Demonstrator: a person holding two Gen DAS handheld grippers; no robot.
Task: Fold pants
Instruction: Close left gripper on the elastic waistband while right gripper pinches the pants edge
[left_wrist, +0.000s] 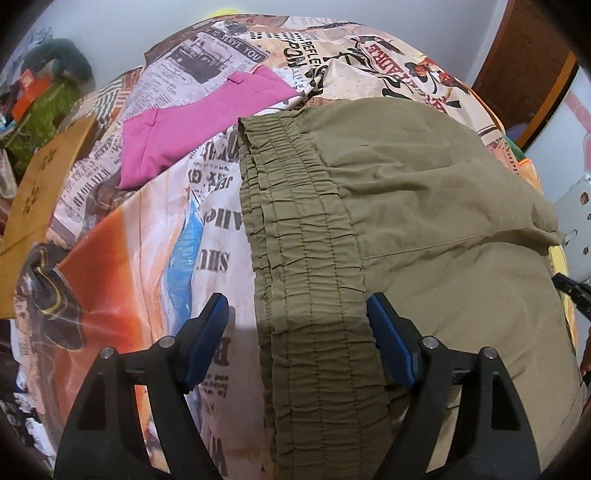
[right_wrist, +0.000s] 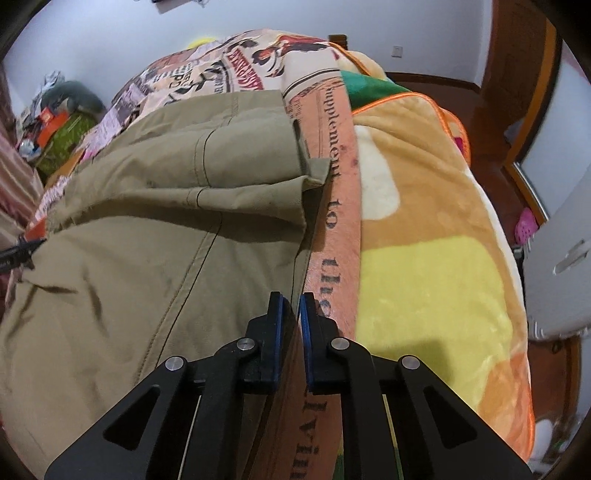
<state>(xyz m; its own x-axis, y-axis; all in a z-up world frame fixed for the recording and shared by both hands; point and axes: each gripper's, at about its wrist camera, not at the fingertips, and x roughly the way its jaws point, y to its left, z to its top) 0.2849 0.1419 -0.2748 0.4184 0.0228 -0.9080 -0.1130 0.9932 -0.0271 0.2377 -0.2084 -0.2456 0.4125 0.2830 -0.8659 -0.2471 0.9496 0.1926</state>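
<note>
From my left wrist view, the olive pants (left_wrist: 424, 206) lie spread on a bed covered by a newspaper-print sheet (left_wrist: 207, 229), and their gathered elastic waistband (left_wrist: 306, 258) runs straight toward me between the fingers of the left gripper (left_wrist: 295, 314). Its jaws stand wide apart: one blue pad is over the bare sheet, the other is at the inner edge of the waistband, and neither presses the cloth. Only this view gives me the pink garment (left_wrist: 184, 133) lying on the sheet beyond the waistband, apart from the pants, and a tan cardboard piece (left_wrist: 44, 184) at the bed's edge. My right wrist view shows the other end: the hems of the pant legs (right_wrist: 236, 158) and the side edge of the pants beside a strip of printed sheet. The right gripper (right_wrist: 290, 306) has its jaws drawn almost together on that side edge of the pants, with only a thin sliver between the pads. Only this view shows me the fleecy orange and yellow blanket (right_wrist: 424, 266) beside the sheet and a wooden floor (right_wrist: 495, 177) past the bed.
</note>
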